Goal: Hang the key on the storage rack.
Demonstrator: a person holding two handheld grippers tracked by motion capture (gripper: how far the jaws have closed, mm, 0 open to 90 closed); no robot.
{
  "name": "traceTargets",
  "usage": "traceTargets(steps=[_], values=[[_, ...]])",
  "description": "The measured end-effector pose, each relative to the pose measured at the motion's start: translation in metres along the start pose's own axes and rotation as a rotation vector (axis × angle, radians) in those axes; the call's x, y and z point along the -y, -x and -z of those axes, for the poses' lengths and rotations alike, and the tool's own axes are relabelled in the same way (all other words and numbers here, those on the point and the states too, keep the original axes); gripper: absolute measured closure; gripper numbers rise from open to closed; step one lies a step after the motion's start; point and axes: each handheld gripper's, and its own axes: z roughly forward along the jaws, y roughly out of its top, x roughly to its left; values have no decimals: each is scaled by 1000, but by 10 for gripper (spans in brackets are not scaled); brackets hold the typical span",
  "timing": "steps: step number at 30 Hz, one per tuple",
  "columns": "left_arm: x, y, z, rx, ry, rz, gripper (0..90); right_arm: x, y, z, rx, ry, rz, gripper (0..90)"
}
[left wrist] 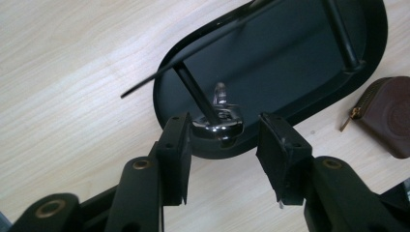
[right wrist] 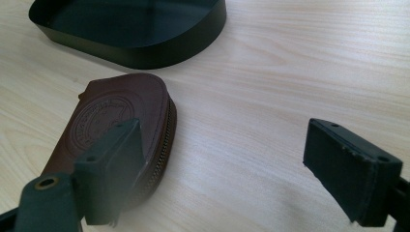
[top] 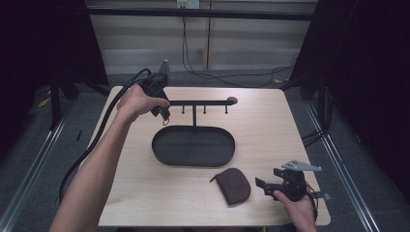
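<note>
A black stand has an oval tray [top: 193,164] as its base and a crossbar [top: 203,102] with several small pegs. A silver metal ring clasp [left wrist: 217,121] hangs on the peg at the bar's left end. My left gripper [left wrist: 222,154] is open, its jaws either side of the clasp; the right pad stands clear of it. In the high view the left gripper [top: 165,115] sits at the bar's left end with the clasp [top: 166,121] below its tips. A brown zipped leather pouch [top: 233,186] lies in front of the tray. My right gripper [right wrist: 232,169] is open, empty, just right of the pouch [right wrist: 121,116].
The black tray's wall [right wrist: 145,53] rises beyond the pouch in the right gripper view. The right gripper [top: 263,186] rests near the table's front right corner. Cables run across the floor behind the table. Bare wood lies left and right of the tray.
</note>
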Motion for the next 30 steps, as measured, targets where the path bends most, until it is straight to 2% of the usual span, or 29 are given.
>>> traceTargets(steps=[2, 5, 6, 10, 13, 15, 17, 18, 20, 23, 25, 30], values=[[3, -2, -1, 8, -20, -12, 528, 0, 0, 0, -1, 0, 0, 138], [8, -4, -1, 3, -12, 11, 495, -1, 1, -1, 0, -2, -9, 138], [10, -6, 0, 11, -10, 1, 481, -1, 1, -1, 1, -4, -8, 138], [21, -11, 4, 22, 15, 10, 389, -1, 0, -2, 6, -6, -4, 138], [30, -14, 3, 32, 11, 10, 346, -1, 0, -1, 5, -4, -3, 138], [37, -16, 5, 47, 35, -3, 334, -1, 0, -1, 7, -8, -2, 138], [43, -16, 7, 44, 56, -15, 320, 0, -1, -1, 8, -7, -2, 138], [47, -16, 7, 53, 58, -24, 307, 0, -1, -1, 7, -5, 3, 138], [52, -16, 5, 43, 41, -48, 292, 0, -1, -1, 10, -8, 0, 138], [61, -18, 7, 70, 83, -48, 276, -1, -1, -2, 11, -9, 2, 138], [66, -19, 7, 70, 90, -55, 258, -1, -1, -2, 12, -9, 2, 138], [79, -20, 8, 83, 146, -57, 230, -1, -1, -2, 15, -11, -4, 138]])
